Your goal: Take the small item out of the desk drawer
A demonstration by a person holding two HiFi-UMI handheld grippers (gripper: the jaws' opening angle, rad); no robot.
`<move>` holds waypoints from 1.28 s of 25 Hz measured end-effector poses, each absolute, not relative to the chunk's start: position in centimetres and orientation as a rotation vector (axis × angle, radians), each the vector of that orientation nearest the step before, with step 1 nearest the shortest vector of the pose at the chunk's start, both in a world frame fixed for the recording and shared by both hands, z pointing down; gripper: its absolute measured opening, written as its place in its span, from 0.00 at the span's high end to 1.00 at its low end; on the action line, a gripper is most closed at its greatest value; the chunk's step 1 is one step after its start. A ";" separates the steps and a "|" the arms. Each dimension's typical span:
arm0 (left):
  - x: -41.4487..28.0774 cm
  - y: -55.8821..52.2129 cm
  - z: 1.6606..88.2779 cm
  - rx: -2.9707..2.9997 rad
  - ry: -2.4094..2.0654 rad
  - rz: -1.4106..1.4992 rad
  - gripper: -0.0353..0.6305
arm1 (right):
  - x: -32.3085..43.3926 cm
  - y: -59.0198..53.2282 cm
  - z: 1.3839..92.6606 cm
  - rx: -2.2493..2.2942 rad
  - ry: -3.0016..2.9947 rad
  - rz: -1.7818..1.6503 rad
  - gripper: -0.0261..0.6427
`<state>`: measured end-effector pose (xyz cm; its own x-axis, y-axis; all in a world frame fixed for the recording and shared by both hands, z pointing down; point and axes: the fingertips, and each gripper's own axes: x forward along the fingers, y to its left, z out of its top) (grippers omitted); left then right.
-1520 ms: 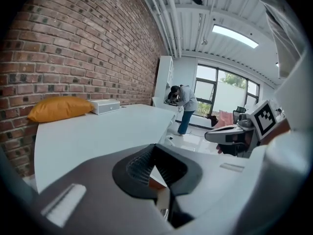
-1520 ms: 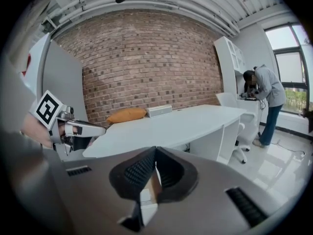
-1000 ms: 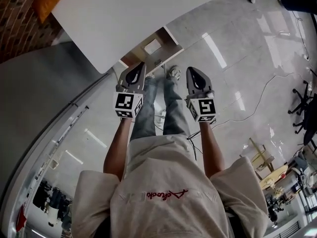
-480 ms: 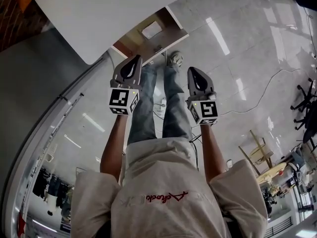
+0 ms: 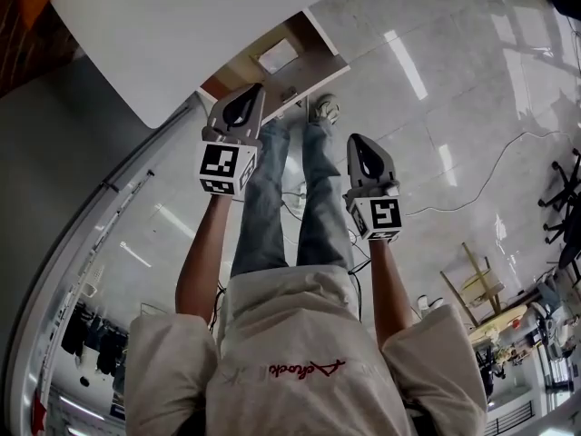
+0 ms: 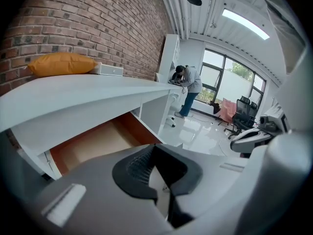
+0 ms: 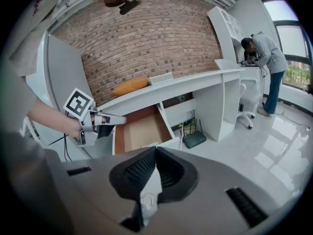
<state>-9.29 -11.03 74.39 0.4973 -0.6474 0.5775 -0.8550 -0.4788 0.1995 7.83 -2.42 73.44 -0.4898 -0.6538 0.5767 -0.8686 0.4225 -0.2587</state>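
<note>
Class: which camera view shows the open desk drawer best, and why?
The right gripper view: the drawer stands pulled out, its brown floor in plain sight. The left gripper view shows only part of its inside; the head view shows it small, from above.

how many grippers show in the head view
2. The left gripper is up by the open drawer under the desk; the right gripper hangs lower, over the floor. Neither is hidden.
</note>
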 end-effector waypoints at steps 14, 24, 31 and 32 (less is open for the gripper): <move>-7.6 -15.8 79.8 2.283 -1.170 0.686 0.93 | 9.2 -3.0 75.0 1.316 -2.267 0.784 0.94; -5.8 -16.3 83.7 2.396 -0.964 1.014 0.93 | 9.0 -3.3 76.1 1.308 -2.261 0.815 0.94; -5.2 -15.7 86.9 2.427 -0.838 1.263 0.93 | 9.5 -2.9 76.7 1.300 -2.248 0.831 0.94; -5.1 -15.7 87.3 2.424 -0.824 1.281 0.93 | 9.7 -2.9 76.8 1.300 -2.245 0.832 0.94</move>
<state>-5.14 -15.68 87.31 0.4450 -0.3546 0.8224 -0.6011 -0.7990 -0.0192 9.66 -2.86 76.76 -0.4783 -0.6290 0.6128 -0.8765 0.3854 -0.2885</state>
